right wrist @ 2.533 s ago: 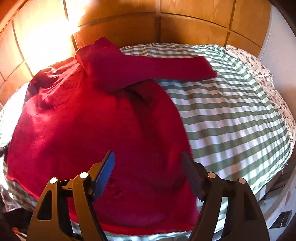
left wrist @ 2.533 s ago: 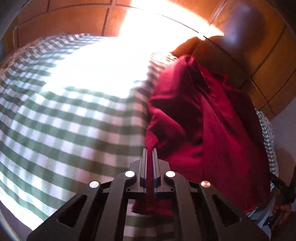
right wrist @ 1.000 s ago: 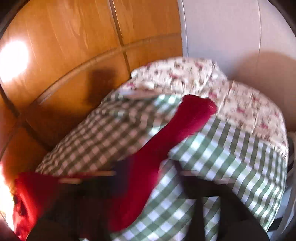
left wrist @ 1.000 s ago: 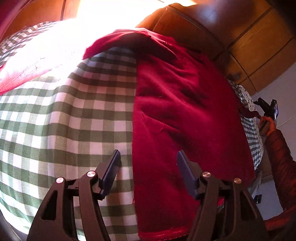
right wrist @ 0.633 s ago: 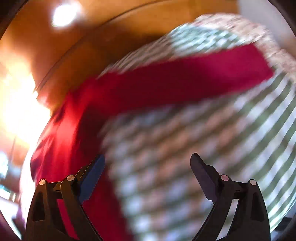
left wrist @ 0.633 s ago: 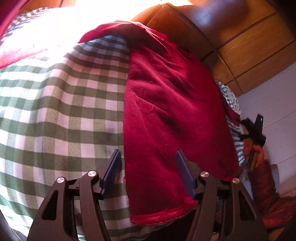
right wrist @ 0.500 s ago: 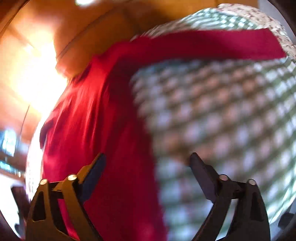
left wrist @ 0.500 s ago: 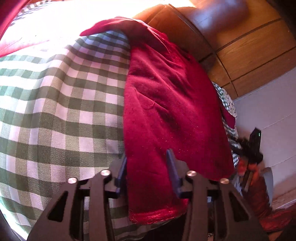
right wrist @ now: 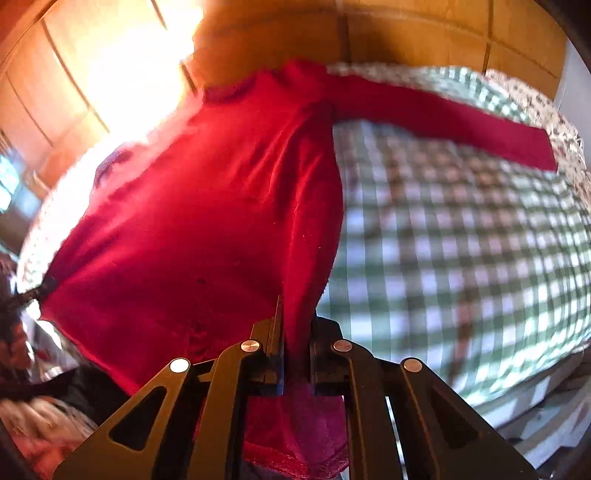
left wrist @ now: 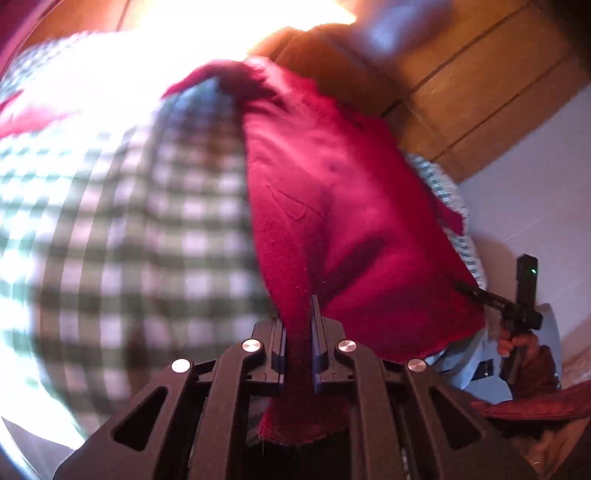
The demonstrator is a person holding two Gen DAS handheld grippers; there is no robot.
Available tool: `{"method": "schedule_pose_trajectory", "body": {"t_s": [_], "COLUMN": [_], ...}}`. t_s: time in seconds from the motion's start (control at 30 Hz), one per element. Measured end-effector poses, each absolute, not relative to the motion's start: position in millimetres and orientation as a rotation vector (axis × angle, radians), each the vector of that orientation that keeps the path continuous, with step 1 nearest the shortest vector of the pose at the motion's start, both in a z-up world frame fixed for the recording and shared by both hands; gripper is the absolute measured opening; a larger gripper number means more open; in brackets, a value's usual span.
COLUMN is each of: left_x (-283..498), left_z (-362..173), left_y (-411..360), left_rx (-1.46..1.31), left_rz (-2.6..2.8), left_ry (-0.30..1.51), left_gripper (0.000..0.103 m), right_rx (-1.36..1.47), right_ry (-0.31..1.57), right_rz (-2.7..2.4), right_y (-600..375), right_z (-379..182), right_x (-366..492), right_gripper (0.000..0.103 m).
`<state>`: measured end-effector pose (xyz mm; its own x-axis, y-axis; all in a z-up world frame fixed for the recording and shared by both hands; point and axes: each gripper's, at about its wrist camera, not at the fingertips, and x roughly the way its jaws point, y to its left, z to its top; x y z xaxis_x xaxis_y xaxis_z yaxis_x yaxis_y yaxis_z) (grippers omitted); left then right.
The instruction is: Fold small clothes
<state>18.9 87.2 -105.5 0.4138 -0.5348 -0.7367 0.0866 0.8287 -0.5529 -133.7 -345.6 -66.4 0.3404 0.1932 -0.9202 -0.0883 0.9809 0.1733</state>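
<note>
A: Where is the red long-sleeved top (right wrist: 207,206) right now?

B: Spread on the bed, over the green-and-white checked cover (right wrist: 461,251). In the right wrist view its body lies on the left part of that cover, and one sleeve (right wrist: 443,114) stretches out flat across the cover toward a floral-print fabric (right wrist: 546,99) at the far right edge.

A: And the left gripper (left wrist: 298,314)?

B: Its jaws are closing, nearly together, with a bunched fold of the top's hem edge pressed between them. The cloth rises from the checked cover (left wrist: 122,229) into the fingers, and a loose corner hangs out behind them. The cover beside it is blurred.

A: The right gripper (right wrist: 295,317)?

B: Clamped tight on the top as well. It pinches the side edge of the body next to the bare checked cover, and the hem hangs down under the fingers.

A: Can you see one tool from the other's camera?

B: Yes. In the left wrist view the right gripper (left wrist: 517,306) shows at the far corner of the top, off the edge of the cover, held by a hand (left wrist: 517,343) in a reddish sleeve.

A: Anything else around the cover?

B: Wooden panelling (right wrist: 424,33) stands behind the bed, with a strong glare of light (right wrist: 140,66) on it. A pale wall (left wrist: 535,177) shows beyond the cover's right side in the left wrist view.
</note>
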Motion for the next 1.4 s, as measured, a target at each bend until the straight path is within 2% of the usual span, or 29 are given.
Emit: {"method": "schedule_pose_trajectory", "body": {"t_s": [0.07, 0.1, 0.17, 0.2, 0.23, 0.33, 0.43, 0.57, 0.7, 0.8, 0.83, 0.87, 0.9, 0.93, 1.1, 1.17, 1.4], "left_x": [18, 19, 20, 21, 25, 35, 42, 54, 71, 86, 92, 101, 112, 118, 134, 142, 179], "left_z": [-110, -108, -101, -99, -98, -100, -103, -105, -105, -106, -106, -108, -110, -111, -79, -56, 0], "left_y": [97, 103, 125, 137, 152, 202, 253, 311, 336, 348, 350, 348, 346, 346, 368, 377, 350], "left_rx": [-0.533, -0.554, -0.603, -0.626, -0.649, -0.727, -0.787, -0.827, -0.831, -0.828, -0.814, -0.792, -0.762, -0.738, -0.669, -0.633, -0.53], "left_rz": [-0.394, -0.372, -0.304, -0.258, -0.208, 0.002, 0.215, 0.414, 0.458, 0.436, 0.42, 0.407, 0.411, 0.416, 0.492, 0.52, 0.435], "left_ry": [1.091, 1.072, 1.015, 0.989, 0.973, 0.929, 0.898, 0.844, 0.828, 0.833, 0.84, 0.853, 0.876, 0.886, 0.83, 0.79, 0.71], "left_gripper": [0.016, 0.028, 0.051, 0.052, 0.052, 0.052, 0.052, 0.054, 0.055, 0.053, 0.049, 0.028, 0.015, 0.01, 0.007, 0.007, 0.007], "right_rx": [0.088, 0.089, 0.071, 0.06, 0.057, 0.063, 0.115, 0.156, 0.112, 0.073, 0.055, 0.053, 0.056, 0.06, 0.018, 0.001, -0.016], "right_ry": [1.234, 1.237, 1.213, 1.181, 1.147, 1.063, 1.013, 1.043, 1.084, 1.087, 1.089, 1.092, 1.092, 1.095, 1.1, 1.103, 1.055], "right_rz": [0.149, 0.131, 0.08, 0.043, 0.021, 0.009, 0.101, 0.261, 0.348, 0.344, 0.341, 0.344, 0.35, 0.36, 0.38, 0.397, 0.377], "right_y": [-346, -349, -354, -356, -358, -346, -312, -252, -189, -166, -161, -160, -161, -163, -157, -152, -152], "right_z": [-73, -74, -68, -61, -56, -39, -34, -51, -75, -84, -86, -87, -89, -92, -100, -103, -103], "right_x": [-137, -136, -134, -133, -128, -113, -98, -80, -69, -65, -65, -63, -65, -67, -68, -68, -76], "right_gripper": [0.009, 0.011, 0.034, 0.057, 0.068, 0.068, 0.075, 0.075, 0.075, 0.075, 0.078, 0.081, 0.083, 0.086, 0.093, 0.1, 0.1]}}
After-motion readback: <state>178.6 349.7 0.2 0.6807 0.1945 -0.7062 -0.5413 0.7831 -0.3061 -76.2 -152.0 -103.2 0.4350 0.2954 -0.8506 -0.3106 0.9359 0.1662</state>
